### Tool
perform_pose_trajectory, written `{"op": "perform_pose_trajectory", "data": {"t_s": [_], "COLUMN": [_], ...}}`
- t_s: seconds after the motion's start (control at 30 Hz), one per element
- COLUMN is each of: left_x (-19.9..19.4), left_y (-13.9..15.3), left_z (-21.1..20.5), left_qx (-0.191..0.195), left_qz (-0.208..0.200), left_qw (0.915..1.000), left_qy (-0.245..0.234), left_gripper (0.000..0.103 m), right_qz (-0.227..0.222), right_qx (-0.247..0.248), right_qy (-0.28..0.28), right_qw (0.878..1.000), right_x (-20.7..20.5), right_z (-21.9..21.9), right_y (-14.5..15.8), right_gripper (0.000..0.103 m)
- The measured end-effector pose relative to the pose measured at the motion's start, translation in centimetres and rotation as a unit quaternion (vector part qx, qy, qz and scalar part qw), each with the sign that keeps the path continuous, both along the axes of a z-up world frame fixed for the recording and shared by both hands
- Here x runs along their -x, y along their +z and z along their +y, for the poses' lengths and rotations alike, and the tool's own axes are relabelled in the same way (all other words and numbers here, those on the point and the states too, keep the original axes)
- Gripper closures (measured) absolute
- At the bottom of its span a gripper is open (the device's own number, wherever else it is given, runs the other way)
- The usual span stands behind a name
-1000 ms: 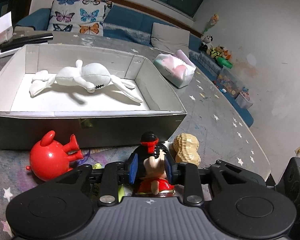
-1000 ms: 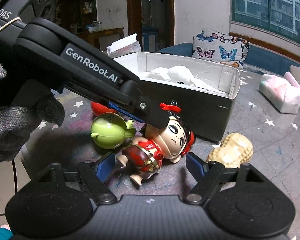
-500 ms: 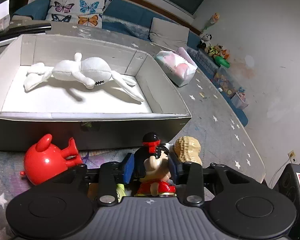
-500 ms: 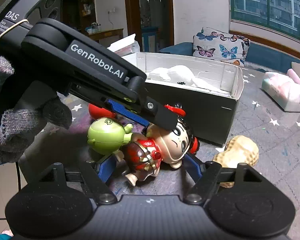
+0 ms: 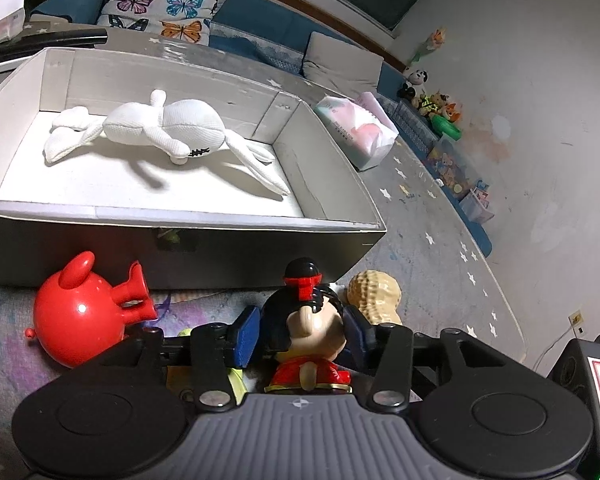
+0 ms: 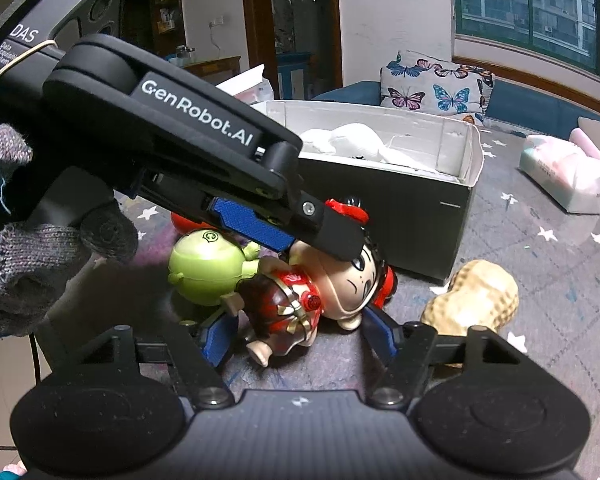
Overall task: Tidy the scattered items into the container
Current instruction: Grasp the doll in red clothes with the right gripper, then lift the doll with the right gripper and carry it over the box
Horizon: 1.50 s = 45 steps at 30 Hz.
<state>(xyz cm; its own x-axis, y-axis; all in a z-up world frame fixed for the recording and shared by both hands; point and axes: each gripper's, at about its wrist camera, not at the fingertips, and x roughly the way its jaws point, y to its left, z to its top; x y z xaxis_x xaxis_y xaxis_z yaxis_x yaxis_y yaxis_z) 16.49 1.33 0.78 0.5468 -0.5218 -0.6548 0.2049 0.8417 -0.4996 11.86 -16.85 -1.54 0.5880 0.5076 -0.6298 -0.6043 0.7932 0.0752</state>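
White plush rabbit (image 5: 168, 130) alone in box (image 5: 180, 256); left fingers (image 5: 246, 330) spreading, right closing, both around doll (image 5: 312, 344).

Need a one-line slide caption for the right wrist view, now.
Right gripper straddles the red-and-black big-headed doll figurine as the left gripper opens over its head, beside the grey cardboard box.

Indoor light falls from above, dim overall. My fingers (image 6: 260, 226) cast soft shadows; the red toy (image 5: 76, 316) shows glare. Fisheye bending at edges; dark corners.
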Motion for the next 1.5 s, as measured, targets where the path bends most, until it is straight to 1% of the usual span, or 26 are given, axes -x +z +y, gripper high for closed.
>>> {"op": "perform_pose_trajectory", "data": {"t_s": [0.1, 0.23, 0.3, 0.33, 0.43, 0.6, 0.67, 0.8, 0.9, 1.1, 1.23, 1.33, 1.5], "left_x": [0.0, -0.3, 0.0, 0.2, 1.0, 2.0, 2.2, 2.6, 2.4, 0.1, -2.2, -4.4, -8.0], "left_y": [-0.1, -0.6, -0.6, -0.4, 0.6, 2.3, 2.9, 4.8, 6.7, 9.2, 9.9, 9.5, 7.3], "left_z": [0.0, 0.4, 0.5, 0.5, 0.4, 0.3, 0.4, 0.6, 0.8, 1.8, 2.2, 2.8, 3.7], "left_qx": [0.0, 0.026, 0.032, 0.029, 0.019, 0.017, 0.021, 0.029, 0.036, 0.061, 0.068, 0.085, 0.107], "left_qz": [0.0, 0.017, 0.015, 0.011, -0.006, -0.031, -0.034, -0.059, -0.08, -0.104, -0.107, -0.093, -0.053], "left_qw": [1.0, 0.9995, 0.9993, 0.9994, 0.9998, 0.9994, 0.9991, 0.9977, 0.9958, 0.9912, 0.9897, 0.989, 0.9885], "left_qy": [0.0, 0.011, 0.014, 0.014, 0.009, 0.008, 0.012, 0.016, 0.027, 0.053, 0.067, 0.078, 0.093], "left_gripper": [0.053, 0.052, 0.053, 0.053, 0.06, 0.06, 0.06, 0.06, 0.06, 0.06, 0.06, 0.06, 0.06], "right_qz": [-0.002, -0.001, -0.004, -0.003, 0.004, -0.015, -0.02, -0.04, -0.057, -0.094, -0.1, -0.093, -0.059], "right_qx": [0.002, -0.001, 0.002, 0.001, -0.008, -0.013, -0.01, -0.009, -0.009, -0.002, 0.003, 0.01, 0.033], "right_qy": [-0.006, -0.011, -0.01, -0.009, -0.008, -0.007, -0.004, 0.003, 0.007, 0.019, 0.027, 0.033, 0.046], "right_qw": [1.0, 1.0, 1.0, 1.0, 1.0, 1.0, 1.0, 0.999, 0.998, 0.995, 0.995, 0.995, 0.997], "right_x": [0.0, 0.2, 0.4, 0.5, 0.5, 1.0, 1.0, 1.0, 0.3, -2.5, -4.3, -6.4, -10.3], "right_z": [0.2, 0.2, 0.2, 0.1, -0.3, -0.5, -0.5, -0.5, -0.3, 0.6, 1.3, 1.6, 2.6], "right_y": [-0.1, 0.0, 0.1, 0.2, 0.5, 1.7, 2.4, 4.4, 6.3, 9.4, 10.4, 10.4, 9.4], "right_gripper": [0.033, 0.034, 0.036, 0.04, 0.043, 0.044, 0.044, 0.044, 0.044, 0.044, 0.044, 0.044, 0.044]}}
